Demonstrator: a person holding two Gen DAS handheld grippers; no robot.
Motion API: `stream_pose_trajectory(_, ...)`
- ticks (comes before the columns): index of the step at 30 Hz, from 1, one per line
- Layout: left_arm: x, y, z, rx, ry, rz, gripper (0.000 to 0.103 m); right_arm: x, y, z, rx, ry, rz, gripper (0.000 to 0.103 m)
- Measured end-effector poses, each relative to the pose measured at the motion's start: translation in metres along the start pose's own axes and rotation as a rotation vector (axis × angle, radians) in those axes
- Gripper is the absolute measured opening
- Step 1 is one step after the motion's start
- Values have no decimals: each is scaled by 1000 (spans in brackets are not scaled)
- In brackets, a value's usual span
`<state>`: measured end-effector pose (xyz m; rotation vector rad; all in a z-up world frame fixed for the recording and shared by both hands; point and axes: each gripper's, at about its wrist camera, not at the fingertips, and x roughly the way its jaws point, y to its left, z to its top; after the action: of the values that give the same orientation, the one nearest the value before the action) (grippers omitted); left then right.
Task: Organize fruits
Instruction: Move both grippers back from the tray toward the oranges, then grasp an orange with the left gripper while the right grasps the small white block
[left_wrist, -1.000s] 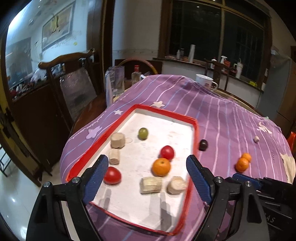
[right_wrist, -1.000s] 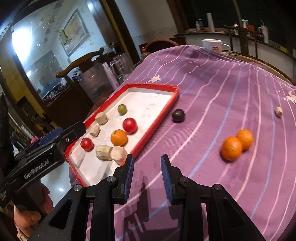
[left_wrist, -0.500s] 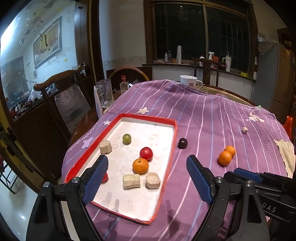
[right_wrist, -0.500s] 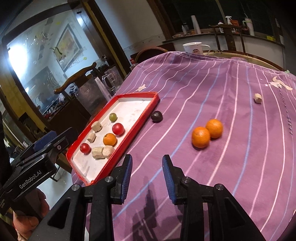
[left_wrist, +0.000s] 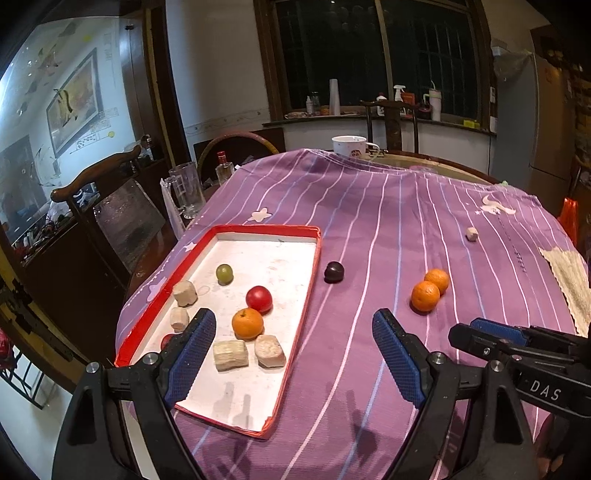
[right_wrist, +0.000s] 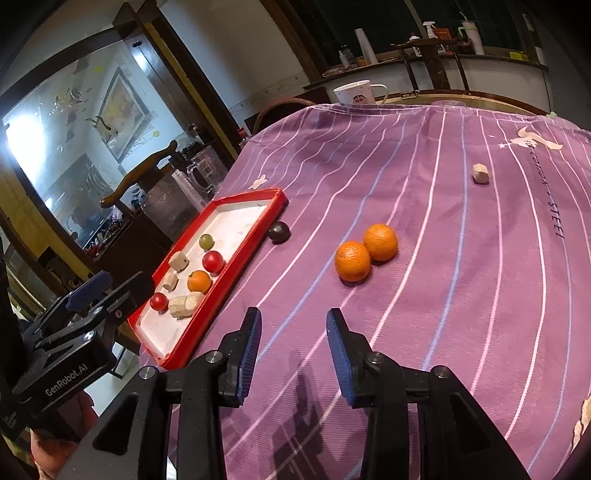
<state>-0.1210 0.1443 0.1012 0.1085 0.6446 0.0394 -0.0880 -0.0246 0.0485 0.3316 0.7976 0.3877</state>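
Note:
A red-rimmed white tray (left_wrist: 312, 280) (right_wrist: 240, 266) lies on the purple striped cloth. It holds an orange (left_wrist: 247, 324), a red fruit (left_wrist: 259, 298), a green fruit (left_wrist: 224, 273) and several pale chunks. Outside it lie a dark plum (left_wrist: 334, 272) (right_wrist: 279, 232), two oranges (left_wrist: 425, 296) (right_wrist: 352, 260) side by side and a pale chunk (right_wrist: 480, 173). My left gripper (left_wrist: 293, 354) stands open over the tray's near right rim, empty. My right gripper (right_wrist: 293, 350) hovers short of the two oranges, its jaws opening with nothing between them.
A white mug (left_wrist: 349, 145) stands at the table's far edge. A glass mug (left_wrist: 184, 190) and a wooden chair (left_wrist: 107, 206) are left of the table. A woven mat (left_wrist: 569, 280) lies at the right edge. A hand (right_wrist: 51, 450) holds the left gripper.
Both grippers pulled back and swung right, so the tray shrank and slid left while the two oranges came nearer the centre. The right gripper's jaws widened slightly.

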Motion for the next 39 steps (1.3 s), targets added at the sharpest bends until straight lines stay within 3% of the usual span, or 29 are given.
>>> stream_pose_trajectory(11,16,-10,-4,15,51,-10,86,-2,-19,3,26,-1,-12,42)
stream_pose_trajectory(17,32,-14,-6,12,92,-32,86,-14,-44,13,22,-19,-88,42)
stream_pose_trajectory(23,59,-29,-3,0,152,-121,86,-25,-87,29,38,-27,-213,42)
stream_pose_trajectory(29,93,-60,1,27,198,-222,86,-20,-123,57,62,-32,-282,42)
stream_pose_trajectory(36,130,-80,6,-1,260,-336,86,14,-154,99,89,-47,-340,42)
stream_pose_trajectory(39,134,-86,10,7,260,-340,86,32,-165,117,100,-42,-362,42)
